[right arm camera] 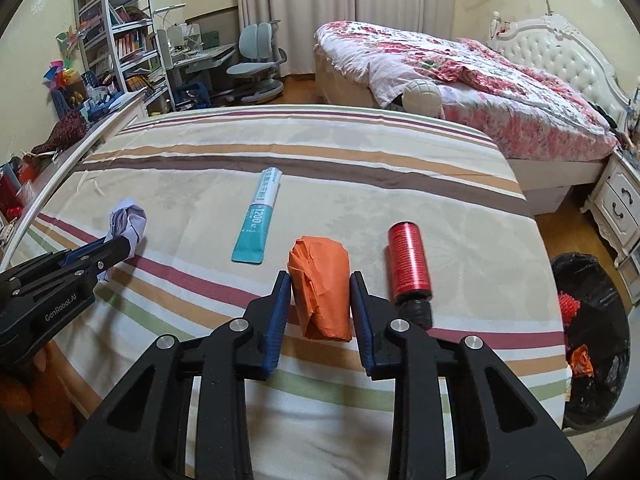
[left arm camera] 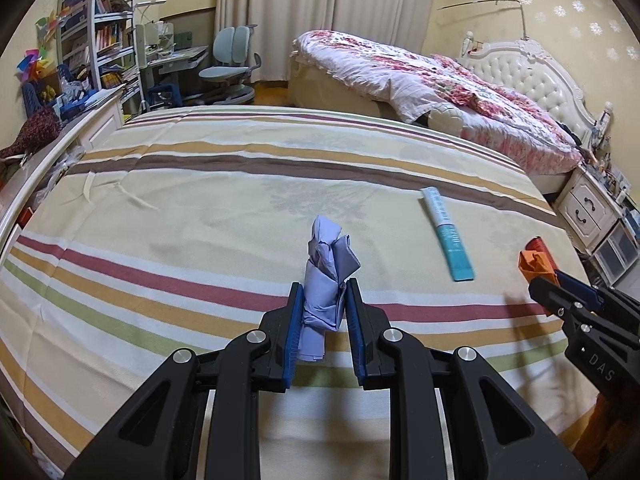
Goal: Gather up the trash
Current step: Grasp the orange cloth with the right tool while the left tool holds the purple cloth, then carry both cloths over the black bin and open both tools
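Observation:
My left gripper [left arm camera: 323,296] is shut on a crumpled lavender paper wad [left arm camera: 328,276] above the striped bed cover; it also shows in the right wrist view [right arm camera: 127,222]. My right gripper [right arm camera: 320,288] is shut on a crumpled orange paper wad [right arm camera: 320,288], which also shows in the left wrist view [left arm camera: 535,266]. A teal-and-white tube [right arm camera: 259,216] lies flat on the cover between the two grippers, also in the left wrist view [left arm camera: 448,234]. A red can [right arm camera: 408,260] lies just right of the orange wad.
A black-lined trash bin [right arm camera: 592,320] with orange and red scraps stands on the floor off the bed's right edge. A second bed with a floral quilt [right arm camera: 480,80] is behind. White nightstand [right arm camera: 616,200] at right, bookshelf [right arm camera: 116,32] and desk chair [right arm camera: 256,60] at back left.

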A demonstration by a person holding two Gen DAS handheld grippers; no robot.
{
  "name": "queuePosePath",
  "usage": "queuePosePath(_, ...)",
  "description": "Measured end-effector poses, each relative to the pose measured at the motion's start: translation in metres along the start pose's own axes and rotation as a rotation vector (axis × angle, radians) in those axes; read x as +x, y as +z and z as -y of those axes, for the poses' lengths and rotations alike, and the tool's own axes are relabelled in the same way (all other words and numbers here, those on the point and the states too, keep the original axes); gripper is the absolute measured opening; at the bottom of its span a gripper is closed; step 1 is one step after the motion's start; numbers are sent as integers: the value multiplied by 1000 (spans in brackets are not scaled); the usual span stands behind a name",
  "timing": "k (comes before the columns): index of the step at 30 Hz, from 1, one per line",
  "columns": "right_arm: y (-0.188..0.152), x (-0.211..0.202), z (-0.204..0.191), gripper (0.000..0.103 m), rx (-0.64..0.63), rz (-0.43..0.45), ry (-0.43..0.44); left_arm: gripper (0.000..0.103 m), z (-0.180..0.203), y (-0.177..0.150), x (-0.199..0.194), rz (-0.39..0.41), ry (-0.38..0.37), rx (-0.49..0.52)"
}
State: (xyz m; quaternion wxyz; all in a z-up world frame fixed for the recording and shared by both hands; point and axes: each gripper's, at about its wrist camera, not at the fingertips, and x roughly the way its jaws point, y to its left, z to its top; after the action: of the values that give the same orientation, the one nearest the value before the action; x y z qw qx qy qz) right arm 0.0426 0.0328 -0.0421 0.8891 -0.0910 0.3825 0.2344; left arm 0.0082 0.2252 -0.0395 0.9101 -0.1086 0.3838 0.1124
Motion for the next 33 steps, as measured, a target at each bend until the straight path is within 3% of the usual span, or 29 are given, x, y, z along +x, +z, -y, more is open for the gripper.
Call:
queuePosePath(9, -2, -32, 66, 30, 114, 60, -111, 22, 57, 6, -9, 39, -101, 87)
queuePosePath(24, -32, -72, 193, 30, 298, 111, -364, 22, 195, 9, -13, 70, -312, 288)
queuePosePath(33, -52, -77, 243, 30, 387, 109, -429, 22, 273, 5, -1, 61, -386, 388)
